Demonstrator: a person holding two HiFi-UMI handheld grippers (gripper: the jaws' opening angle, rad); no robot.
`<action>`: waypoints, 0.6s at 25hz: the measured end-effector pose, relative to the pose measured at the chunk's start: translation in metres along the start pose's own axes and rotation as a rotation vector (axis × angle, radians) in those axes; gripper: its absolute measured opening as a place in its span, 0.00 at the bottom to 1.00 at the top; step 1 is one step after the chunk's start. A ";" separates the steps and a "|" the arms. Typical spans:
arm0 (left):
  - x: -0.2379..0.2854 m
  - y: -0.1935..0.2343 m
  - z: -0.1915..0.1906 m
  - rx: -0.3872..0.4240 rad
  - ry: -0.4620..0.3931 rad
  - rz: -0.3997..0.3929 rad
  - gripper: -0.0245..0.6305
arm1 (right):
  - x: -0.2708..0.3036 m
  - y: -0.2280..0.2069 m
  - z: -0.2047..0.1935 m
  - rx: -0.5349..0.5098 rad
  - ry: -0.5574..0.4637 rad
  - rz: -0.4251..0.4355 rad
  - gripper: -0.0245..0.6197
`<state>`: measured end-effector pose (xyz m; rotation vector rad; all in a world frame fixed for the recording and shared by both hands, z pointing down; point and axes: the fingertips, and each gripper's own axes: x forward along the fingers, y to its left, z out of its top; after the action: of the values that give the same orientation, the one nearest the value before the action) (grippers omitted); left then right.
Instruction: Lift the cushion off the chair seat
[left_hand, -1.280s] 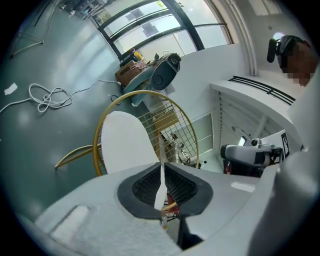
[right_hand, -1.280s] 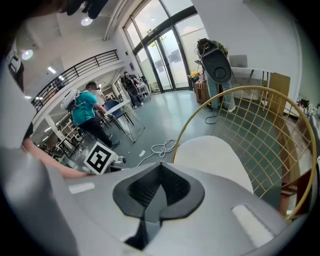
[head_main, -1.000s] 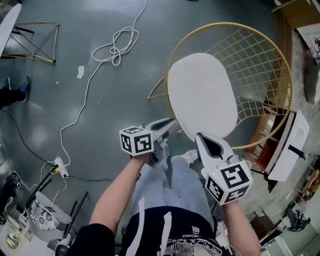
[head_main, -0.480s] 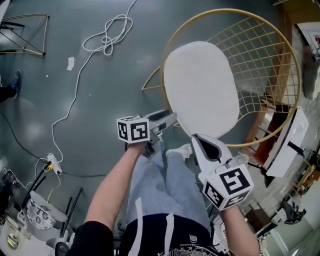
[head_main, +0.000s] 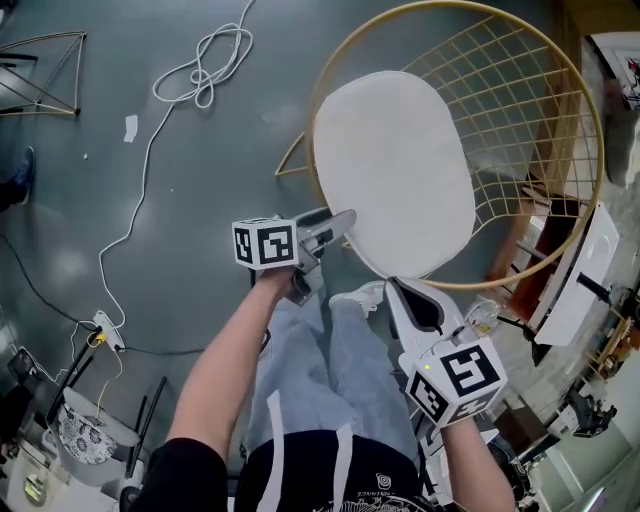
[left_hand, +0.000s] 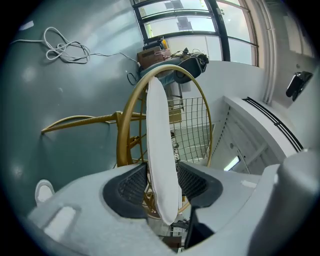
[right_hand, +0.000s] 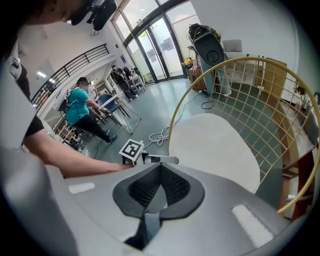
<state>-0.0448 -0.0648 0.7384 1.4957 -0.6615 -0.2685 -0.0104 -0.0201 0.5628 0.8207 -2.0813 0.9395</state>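
Our left gripper (head_main: 345, 220) comes in from the left with its marker cube (head_main: 264, 243) turned up toward us. On its outer side lies the grey-green floor (head_main: 60, 220), where a white cable (head_main: 200, 60) sits in a loose coil and trails down to a power strip (head_main: 105, 328). We have its jaws closed on the near left edge of the cushion (head_main: 395, 170). In the left gripper view that white edge stands between the two dark ribbed pads (left_hand: 131, 186), which sit against it on either side. The cushion is a pale oval that lies flat on the seat of the chair (left_hand: 123, 140), inside the chair's round gold rim, and the gold wire grid of the back rises on its far right side. Between our two tools we see our legs in pale jeans (head_main: 340, 370) and one white shoe (head_main: 358, 297) on the floor just below the rim. Our right gripper (head_main: 400, 292) points up at the near edge of the cushion and stops near it. Its jaws are pressed together with nothing between them, and its own marker cube (head_main: 457, 380) sits low, close to our body. At the far right, a white boxy unit (head_main: 575, 280) stands beside the chair.
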 end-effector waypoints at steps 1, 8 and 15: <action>0.003 -0.002 0.001 -0.005 0.010 -0.008 0.33 | -0.001 -0.001 -0.001 0.007 -0.001 -0.004 0.03; 0.014 -0.002 0.006 -0.012 0.074 -0.006 0.16 | -0.007 -0.012 -0.002 0.058 -0.025 -0.032 0.03; 0.009 -0.021 0.005 -0.018 0.080 -0.043 0.12 | -0.017 -0.022 0.003 0.078 -0.054 -0.064 0.03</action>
<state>-0.0358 -0.0762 0.7202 1.4963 -0.5621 -0.2455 0.0150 -0.0295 0.5557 0.9567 -2.0621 0.9790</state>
